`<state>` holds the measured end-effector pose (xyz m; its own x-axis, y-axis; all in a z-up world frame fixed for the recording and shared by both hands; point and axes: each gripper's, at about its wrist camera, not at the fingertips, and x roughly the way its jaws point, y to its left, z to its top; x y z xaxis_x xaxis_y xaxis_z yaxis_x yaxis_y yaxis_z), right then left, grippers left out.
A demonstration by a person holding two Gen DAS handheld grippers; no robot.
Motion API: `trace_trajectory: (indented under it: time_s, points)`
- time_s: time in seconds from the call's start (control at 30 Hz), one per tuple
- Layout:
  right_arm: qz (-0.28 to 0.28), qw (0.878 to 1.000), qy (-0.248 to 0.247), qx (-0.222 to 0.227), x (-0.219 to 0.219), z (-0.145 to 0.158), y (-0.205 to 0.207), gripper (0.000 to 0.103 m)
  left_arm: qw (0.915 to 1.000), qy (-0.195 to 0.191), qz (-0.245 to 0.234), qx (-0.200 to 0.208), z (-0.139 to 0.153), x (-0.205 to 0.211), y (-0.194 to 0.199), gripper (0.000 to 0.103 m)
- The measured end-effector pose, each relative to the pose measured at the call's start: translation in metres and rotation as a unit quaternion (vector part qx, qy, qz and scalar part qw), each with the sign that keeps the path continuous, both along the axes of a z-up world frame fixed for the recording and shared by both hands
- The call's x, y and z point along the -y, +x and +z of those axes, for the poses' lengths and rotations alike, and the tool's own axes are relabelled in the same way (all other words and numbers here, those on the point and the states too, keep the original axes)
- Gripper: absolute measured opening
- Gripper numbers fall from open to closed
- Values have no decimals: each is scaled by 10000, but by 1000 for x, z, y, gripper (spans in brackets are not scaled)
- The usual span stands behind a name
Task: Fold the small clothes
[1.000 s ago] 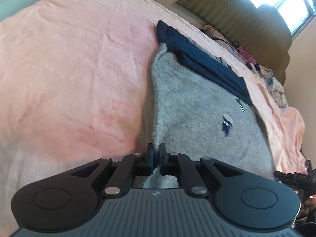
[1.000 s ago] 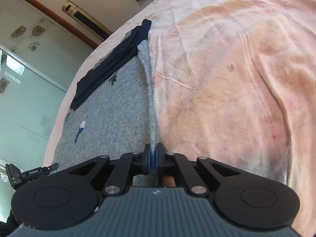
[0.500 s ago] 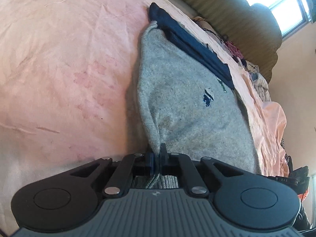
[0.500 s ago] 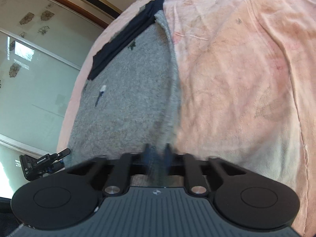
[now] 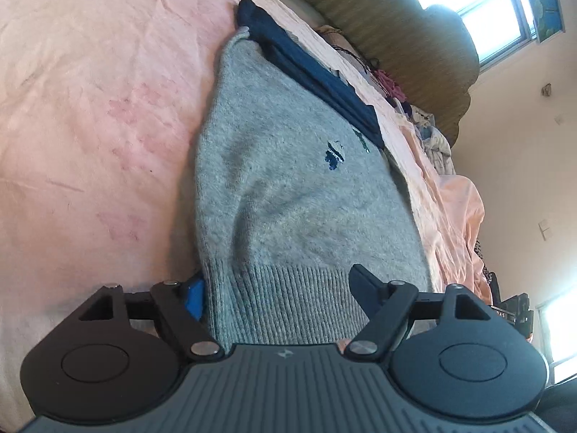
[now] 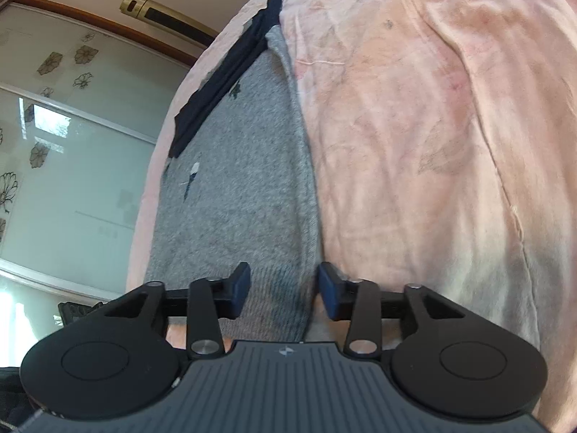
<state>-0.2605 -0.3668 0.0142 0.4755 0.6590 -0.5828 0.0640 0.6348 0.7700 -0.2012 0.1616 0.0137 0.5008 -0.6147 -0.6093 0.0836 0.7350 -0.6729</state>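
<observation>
Spread flat on the pink bedsheet (image 5: 90, 115): a grey knit sweater (image 5: 288, 195), small dark embroidered motif (image 5: 333, 155) on its front, a folded navy garment (image 5: 310, 72) lying across its far end, ribbed hem (image 5: 288, 299) nearest the cameras. Left gripper (image 5: 277, 294) opening, jaws wide apart, hem lying between them and no pad pressing on it; right gripper (image 6: 285, 290) likewise opening, straddling the sweater's side edge at the hem without clamping it. Beyond the bed, an olive padded headboard (image 5: 404, 36) with a heap of clothes (image 5: 429, 130) below it, and a glass sliding door with flower decals (image 6: 72, 151) on the other side.
</observation>
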Motion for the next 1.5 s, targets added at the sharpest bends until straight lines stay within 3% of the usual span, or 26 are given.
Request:
trace_trajectory:
  time_s: [0.03, 0.07, 0.1, 0.13, 0.17, 0.37, 0.47, 0.53, 0.63, 0.67, 0.73, 0.77, 0.8, 0.83, 0.87, 0.9, 0.97, 1.03, 1.13, 1.23, 1.3, 1.33, 1.43, 1.5]
  points:
    - [56, 10000, 25, -19, -4, -1, 0, 55, 10000, -10, 16, 17, 0, 4, 0, 78]
    - [91, 9999, 70, -12, -9, -2, 0, 55, 10000, -18, 37, 13, 0, 6, 1, 70]
    - [100, 9999, 109, -14, -12, -4, 1, 47, 10000, 28, 19, -63, -1, 8, 4, 30]
    - [110, 9999, 87, -47, -14, -5, 3, 38, 9997, 103, -48, -234, -5, 10, 8, 8]
    - [171, 9998, -23, -120, -18, -7, 5, 10, 9993, 156, -75, -340, -8, 10, 9, 9]
    - [42, 9992, -270, 283, 1, 18, -7, 10, 9986, 385, -319, 195, 18, 8, -1, 9]
    - [-35, 9982, -591, 65, 19, 14, -10, 10, 9949, 858, -525, -4, 0, 12, -1, 8]
    - [-30, 9983, -579, -94, 20, -1, -12, 6, 9952, 815, -538, 81, -1, 9, -3, 8]
    - [-98, 9986, -492, -154, 19, -2, -13, 7, 9928, 954, -694, 190, 12, 4, -6, 12]
    - [-14, 9983, -549, -189, 18, 1, -12, 13, 9909, 1084, -755, 244, 20, 1, -7, 12]
    - [-52, 9970, -758, -116, 17, 16, -9, 34, 9875, 1338, -771, 322, 35, -7, -2, 14]
    - [-161, 9957, -910, 54, 17, 27, -5, 52, 9871, 1378, -703, 417, 44, -10, 3, 15]
    - [-252, 9938, -1056, 254, 18, 38, 1, 61, 9865, 1433, -535, 581, 54, -12, 10, 19]
    - [-296, 9912, -1207, 457, 18, 48, 10, 62, 9849, 1486, -328, 830, 65, -10, 18, 22]
    - [-307, 9877, -1386, 656, 16, 57, 23, 62, 9825, 1483, -159, 1112, 73, -3, 28, 38]
    - [-294, 9840, -1526, 876, 10, 64, 39, 62, 9798, 1460, -52, 1365, 79, 6, 38, 65]
    - [-217, 9772, -1662, 1301, -10, 71, 77, 65, 9717, 1562, 312, 1744, 79, 37, 67, 86]
    - [-183, 9722, -1741, 1553, -34, 68, 118, 74, 9704, 1675, 383, 1696, 64, 74, 104, 86]
    - [-247, 9725, -1745, 1523, -70, 48, 186, 75, 9711, 1955, 332, 1330, 36, 115, 147, 85]
    - [-266, 9637, -2220, 1457, -107, 29, 226, 74, 9580, 2574, 373, 1205, 6, 130, 157, 85]
    - [-286, 9498, -2788, 1389, -121, 17, 232, 74, 9340, 3137, 166, 1702, -5, 133, 141, 85]
    - [-213, 9388, -3009, 1662, -124, 14, 225, 75, 9312, 3192, 55, 1758, -5, 132, 136, 86]
    - [-20, 8943, -3865, 2255, -123, -3, 200, 80, 9387, 2964, -50, 1761, -5, 122, 134, 97]
    - [-237, 9061, -3601, 2208, -109, -1, 197, 80, 9388, 2981, -99, 1723, -6, 125, 140, 103]
